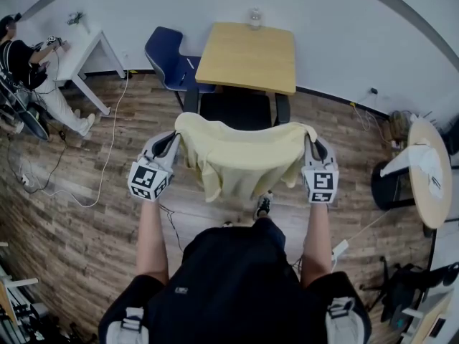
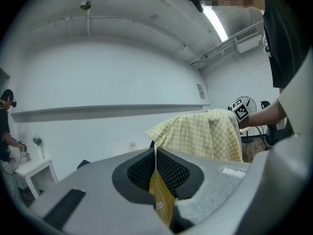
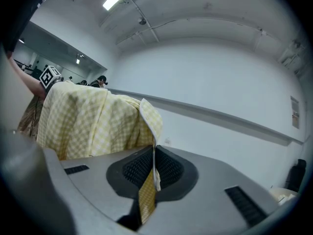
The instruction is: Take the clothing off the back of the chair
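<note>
A: Any writing to read?
B: No words. There are only black-and-white square markers on the cubes of the left gripper [image 2: 156, 176] and right gripper [image 3: 152, 174]
A: Where's the shirt?
B: The yellow checked shirt [image 1: 240, 156] hangs over the chair [image 1: 237, 110] back, stretched between the two grippers
A: And the jaws?
B: Both pairs are pressed together. Each pinches the shirt's edge on its own side, with the cloth flat between the pads
</note>
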{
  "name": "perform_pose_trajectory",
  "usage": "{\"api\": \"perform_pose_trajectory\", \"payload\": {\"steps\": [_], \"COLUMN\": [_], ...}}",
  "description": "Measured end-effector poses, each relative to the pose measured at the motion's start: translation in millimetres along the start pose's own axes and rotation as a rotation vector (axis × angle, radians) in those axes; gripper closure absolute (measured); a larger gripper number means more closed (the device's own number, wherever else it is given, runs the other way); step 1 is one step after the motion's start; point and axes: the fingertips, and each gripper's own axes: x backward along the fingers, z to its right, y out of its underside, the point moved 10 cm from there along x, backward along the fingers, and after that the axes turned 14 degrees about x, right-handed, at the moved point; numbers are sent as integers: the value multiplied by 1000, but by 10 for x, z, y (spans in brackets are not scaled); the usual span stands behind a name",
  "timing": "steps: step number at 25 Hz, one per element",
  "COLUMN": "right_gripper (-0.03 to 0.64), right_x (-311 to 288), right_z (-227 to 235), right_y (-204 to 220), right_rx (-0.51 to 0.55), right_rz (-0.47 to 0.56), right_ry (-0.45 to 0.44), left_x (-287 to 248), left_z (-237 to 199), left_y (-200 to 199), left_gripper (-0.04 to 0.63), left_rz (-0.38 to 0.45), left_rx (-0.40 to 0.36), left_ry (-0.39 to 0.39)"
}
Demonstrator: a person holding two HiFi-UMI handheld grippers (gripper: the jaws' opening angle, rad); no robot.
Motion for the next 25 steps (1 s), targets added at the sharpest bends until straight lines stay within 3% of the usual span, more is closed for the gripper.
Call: {"api": "perform_pose_trajectory", "payload": {"steps": [8,25], "right_gripper": [612,612], "right_x": [97,234], "right_z": [32,69], "right_y": [-42,-42], "right_rx": [-12,-30], "right_rz": [-20,-10], "right_ry": [54,70], "left_x": [126,225], "left_z": [16,86], "left_y": [-132,-235], "left_gripper": [584,584], "left_rz": [129,224], "left_rx": [-4,-8], "left_ry": [-59,-108]}}
